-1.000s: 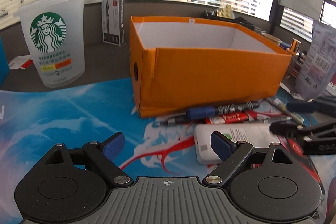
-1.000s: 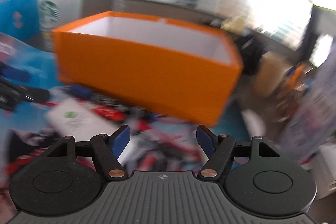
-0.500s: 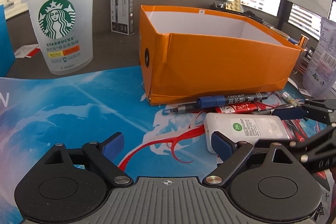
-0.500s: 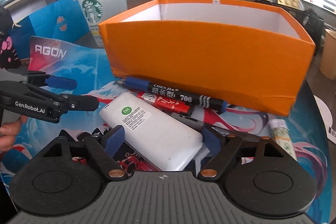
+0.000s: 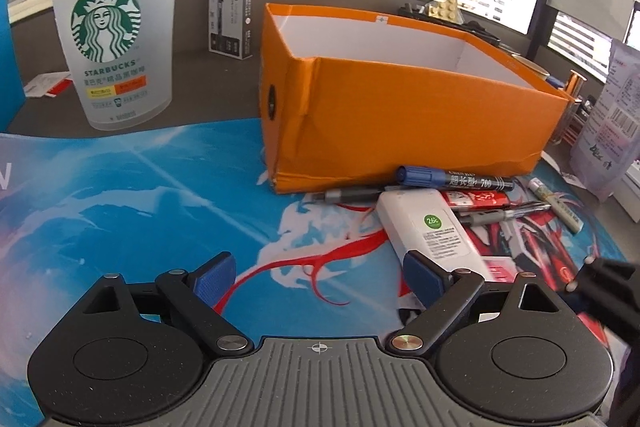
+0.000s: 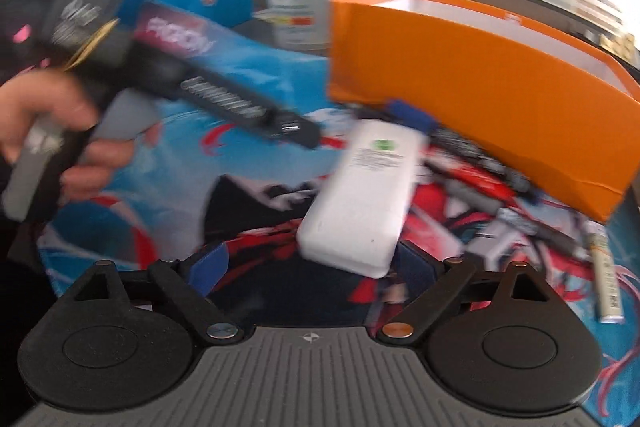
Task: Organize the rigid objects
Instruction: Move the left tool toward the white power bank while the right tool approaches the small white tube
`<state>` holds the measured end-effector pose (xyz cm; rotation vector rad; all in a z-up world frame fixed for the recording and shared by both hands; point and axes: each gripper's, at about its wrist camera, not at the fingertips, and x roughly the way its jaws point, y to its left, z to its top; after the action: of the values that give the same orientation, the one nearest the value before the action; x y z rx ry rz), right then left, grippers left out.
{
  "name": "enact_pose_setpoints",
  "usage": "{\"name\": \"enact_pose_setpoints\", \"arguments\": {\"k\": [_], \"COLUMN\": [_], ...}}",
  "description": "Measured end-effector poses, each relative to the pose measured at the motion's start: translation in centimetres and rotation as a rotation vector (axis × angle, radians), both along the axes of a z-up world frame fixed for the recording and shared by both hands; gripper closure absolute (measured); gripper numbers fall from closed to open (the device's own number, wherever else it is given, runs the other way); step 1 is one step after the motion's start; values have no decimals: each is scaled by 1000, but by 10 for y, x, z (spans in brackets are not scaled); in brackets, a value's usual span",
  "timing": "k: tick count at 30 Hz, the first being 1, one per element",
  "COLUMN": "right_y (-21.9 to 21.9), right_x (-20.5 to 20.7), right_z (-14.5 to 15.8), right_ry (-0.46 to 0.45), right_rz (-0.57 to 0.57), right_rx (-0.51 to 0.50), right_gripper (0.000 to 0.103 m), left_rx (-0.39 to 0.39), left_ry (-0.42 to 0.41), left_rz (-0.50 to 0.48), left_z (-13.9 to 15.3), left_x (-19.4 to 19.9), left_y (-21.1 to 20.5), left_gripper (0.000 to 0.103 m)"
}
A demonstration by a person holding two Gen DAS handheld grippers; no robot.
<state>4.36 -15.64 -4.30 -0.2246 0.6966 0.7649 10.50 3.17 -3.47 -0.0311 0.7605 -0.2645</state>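
An orange box (image 5: 400,107) stands open on the printed mat, and it also shows in the right wrist view (image 6: 460,67). In front of it lie a white power bank (image 5: 432,227), a blue-capped marker (image 5: 456,181) and several pens. My left gripper (image 5: 316,273) is open over bare mat, to the left of the power bank. My right gripper (image 6: 312,263) is opening its jaws. The near end of the power bank (image 6: 368,195) lies between its fingers, and the pads do not press on it. That view is blurred.
A Starbucks cup (image 5: 116,47) and a grey pen carton (image 5: 232,11) stand behind the mat (image 5: 140,195) at the left. A plastic bag (image 5: 612,119) leans at the right. A small tube (image 6: 606,279) lies on the mat. A hand (image 6: 60,123) holds the left gripper's handle.
The right gripper swung in toward the power bank and its jaws widened. In the left wrist view it slid to the lower right edge. The left gripper stayed put.
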Motion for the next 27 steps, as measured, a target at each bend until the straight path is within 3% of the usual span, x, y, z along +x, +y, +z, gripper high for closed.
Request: {"name": "enact_pose_setpoints", "arguments": {"k": [3,7,11,13,18,27], "right_y": [-11,-51,-106,-122,-139,-144], "right_x": [3,14,32,39,49,58], "right_z": [8,20,18,12,-2,-10], "right_ry": [-28,-110,-137,-128,-99,-107], "right_rz": [-60,-244,-482,-544,-563,-572], "right_rx": [17,-6,-29,-44,-41,-8], "right_gripper": [19,19,34,38,47,49], "left_rx": [5,9,10,13,46,108], "left_ry": [-9,-28,-33,-42,-39,-34], "left_rz": [-4,-23,-53,-72,-113,-128], "left_z": [1,2,1,2,-3,-19], "left_x": [-3,-7,-8,-9,-7,-4], "left_y": [-5,-15,-27,-34,-54,-75], "left_gripper": [8,7,7,7,7,0]}}
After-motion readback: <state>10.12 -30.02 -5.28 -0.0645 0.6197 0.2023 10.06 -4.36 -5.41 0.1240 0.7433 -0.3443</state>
